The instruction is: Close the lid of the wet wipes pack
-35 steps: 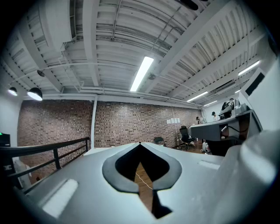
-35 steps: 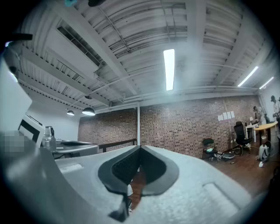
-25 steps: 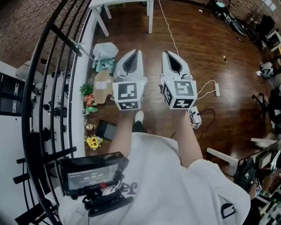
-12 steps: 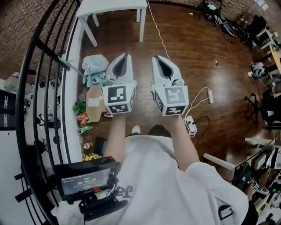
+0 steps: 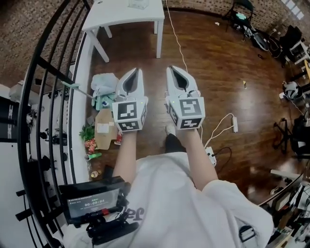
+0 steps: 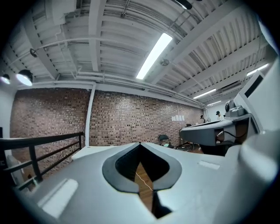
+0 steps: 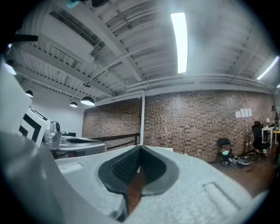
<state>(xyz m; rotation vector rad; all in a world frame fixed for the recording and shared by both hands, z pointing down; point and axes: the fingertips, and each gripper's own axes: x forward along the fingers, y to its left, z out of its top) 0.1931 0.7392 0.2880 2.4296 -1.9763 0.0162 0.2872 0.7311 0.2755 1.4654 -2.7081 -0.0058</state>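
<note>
The person holds both grippers out in front, side by side and level above the wooden floor [image 5: 227,68]; the left gripper [image 5: 138,70] has its jaws drawn fully together, the tips meeting with only bare floor showing through the hollow behind them; the right gripper [image 5: 170,69] is likewise closed tip to tip, with nothing between its jaws. Each carries its marker cube on the near end, just ahead of the person's forearms; the two grippers lie near each other but apart.

Far ahead stands a white table [image 5: 114,12], its legs on the floor; a small pale item [image 5: 139,4] lies at the table's far edge, too small and too cut off to tell whether it is the wipes pack; both grippers are well apart from it.

To the left a black railing [image 5: 48,72] curves along the scene; just right of it on the floor lie a crumpled plastic bag [image 5: 104,82], a cardboard box [image 5: 102,121] and some flowers [image 5: 88,133]. A thin white cable [image 5: 180,46] runs from the far side toward the right gripper; a white power strip [image 5: 235,123] lies on the floor to the right. Near, at the person's chest, a black monitor [image 5: 92,201] sits left of the white shirt [image 5: 184,208]; the gripper views look toward a brick wall [image 6: 131,118].
</note>
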